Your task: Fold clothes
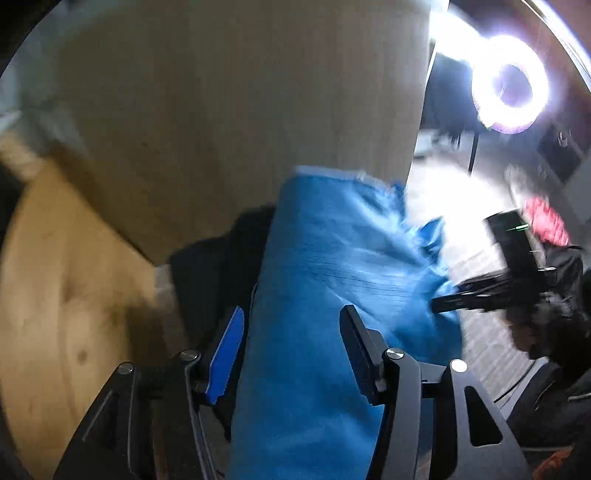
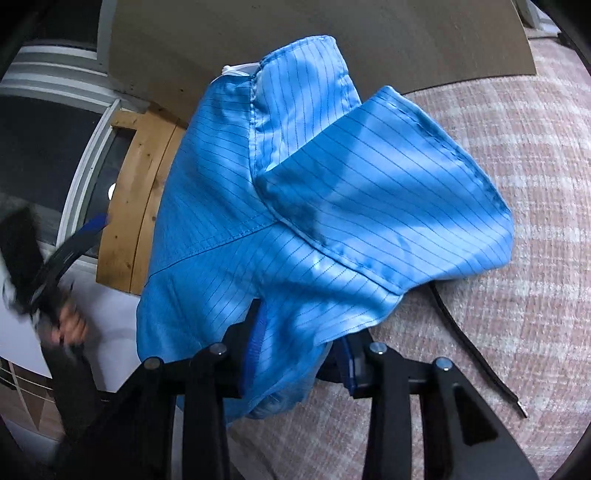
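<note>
- Left wrist view: our left gripper [image 1: 293, 354] stands with its jaws apart, and the blue garment [image 1: 332, 266] runs up between them. We see a gap between the cloth and the blue-faced left finger, so we judge the pads are not pressing; on the right-hand finger the cloth lies close and we cannot tell whether it touches. The picture is smeared.
- Same view: the garment stretches away over the brown board [image 1: 240, 110], its far hem near the board's edge, and the right gripper [image 1: 448, 301] nips it at the right side. A ring light [image 1: 509, 83] glares at top right.
- Right wrist view: our right gripper [image 2: 295, 354] is closed on a bunched fold of the garment [image 2: 332, 192], the cloth gathered thick between narrow jaws. The rest is draped in a loose mound, partly on the checked cover [image 2: 517, 221] and partly over the board [image 2: 295, 33], with a sleeve-like flap lying on top.
- Same view: the left gripper [image 2: 98, 221] shows at the left edge, blurred, in a hand [image 2: 72, 326], clear of the cloth. A dark strap [image 2: 476, 339] lies on the cover just beside the garment.
- To do this step well, we judge that we should keep the right grip firm as an anchor, take a fresh hold with the left on a free edge, and spread the mound flat before creasing, keeping the strap out of the fold.
</note>
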`<state>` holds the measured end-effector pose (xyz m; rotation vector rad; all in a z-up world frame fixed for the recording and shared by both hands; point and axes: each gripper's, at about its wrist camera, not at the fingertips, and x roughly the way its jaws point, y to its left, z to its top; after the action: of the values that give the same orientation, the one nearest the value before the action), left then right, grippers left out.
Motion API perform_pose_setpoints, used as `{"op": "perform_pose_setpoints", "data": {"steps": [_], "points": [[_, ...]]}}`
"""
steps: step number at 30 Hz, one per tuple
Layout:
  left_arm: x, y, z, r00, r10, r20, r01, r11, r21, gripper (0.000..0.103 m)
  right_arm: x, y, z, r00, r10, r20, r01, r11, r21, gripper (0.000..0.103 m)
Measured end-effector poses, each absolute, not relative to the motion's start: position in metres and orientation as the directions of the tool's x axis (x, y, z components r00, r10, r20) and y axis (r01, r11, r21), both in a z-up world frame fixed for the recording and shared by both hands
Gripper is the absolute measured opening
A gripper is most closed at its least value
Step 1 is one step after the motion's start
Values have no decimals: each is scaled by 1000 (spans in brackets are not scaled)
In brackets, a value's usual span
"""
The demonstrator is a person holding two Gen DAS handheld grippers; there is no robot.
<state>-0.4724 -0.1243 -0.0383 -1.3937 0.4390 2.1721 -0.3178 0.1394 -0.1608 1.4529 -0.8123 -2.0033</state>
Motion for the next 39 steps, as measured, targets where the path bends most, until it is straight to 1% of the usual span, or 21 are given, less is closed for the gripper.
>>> {"op": "perform_pose_setpoints", "data": {"steps": [3,5,9,12,14,15,16,19,22,25,27,28,29,30,31,33,34,35,37,38,39], "points": [[-506,-113,-77,-244,196,-950,-587,-810,-17,52,-320,136,-161,-288,-705,-648,66,-689,721,37],[-515,-108,-91,-197,199,-960,-595,-802,-44,52,-325,129,-161,-288,-698,-655,57,-695,716,40],[-513,-103,-105,-158,199,-967,-629,-775,-57,51,-324,138,-167,-304,-681,-667,21,-704,710,54],[-511,-105,-107,-141,219,-965,-635,-769,-82,47,-332,140,-183,-292,-726,-623,-25,-645,764,56],[-509,-106,-106,-144,222,-964,-633,-770,-83,41,-336,140,-192,-292,-764,-575,-52,-587,808,56],[-506,-105,-105,-156,220,-963,-639,-766,-72,39,-337,141,-194,-300,-774,-558,-57,-569,820,50],[-503,-105,-103,-166,221,-961,-647,-760,-63,35,-336,142,-191,-316,-771,-553,-53,-568,822,37],[-493,-103,-99,-202,209,-957,-666,-746,-23,26,-333,145,-177,-369,-756,-540,-26,-573,819,19],[-485,-102,-98,-226,195,-954,-668,-744,6,19,-332,145,-158,-413,-748,-519,25,-579,815,9],[-481,-104,-97,-239,191,-952,-654,-757,12,17,-332,141,-142,-436,-733,-522,84,-611,787,8],[-482,-107,-95,-233,207,-950,-627,-779,-16,20,-332,143,-142,-430,-729,-532,93,-622,777,8],[-482,-109,-95,-225,219,-949,-610,-791,-37,28,-331,146,-145,-423,-732,-535,87,-620,780,8],[-484,-111,-95,-210,228,-951,-595,-801,-60,44,-331,148,-148,-416,-735,-536,79,-616,784,8],[-484,-112,-96,-181,241,-953,-581,-809,-94,50,-331,148,-152,-410,-739,-535,65,-609,790,8],[-483,-111,-96,-169,252,-953,-581,-807,-110,52,-332,149,-155,-403,-742,-535,51,-602,797,9],[-482,-108,-97,-158,259,-953,-587,-801,-120,52,-335,148,-162,-388,-748,-539,26,-593,805,11],[-480,-105,-99,-162,246,-956,-596,-796,-104,50,-336,147,-163,-384,-750,-539,22,-591,806,11],[-477,-101,-100,-177,228,-958,-606,-792,-77,35,-337,145,-163,-385,-749,-539,24,-592,806,11],[-469,-96,-100,-212,190,-959,-622,-783,-18,19,-338,142,-158,-397,-737,-548,42,-611,791,8],[-464,-95,-98,-228,182,-957,-630,-777,2,13,-336,140,-152,-410,-721,-558,62,-633,772,8],[-458,-96,-94,-243,186,-952,-632,-775,9,11,-334,138,-144,-426,-704,-568,87,-657,749,7]]}}
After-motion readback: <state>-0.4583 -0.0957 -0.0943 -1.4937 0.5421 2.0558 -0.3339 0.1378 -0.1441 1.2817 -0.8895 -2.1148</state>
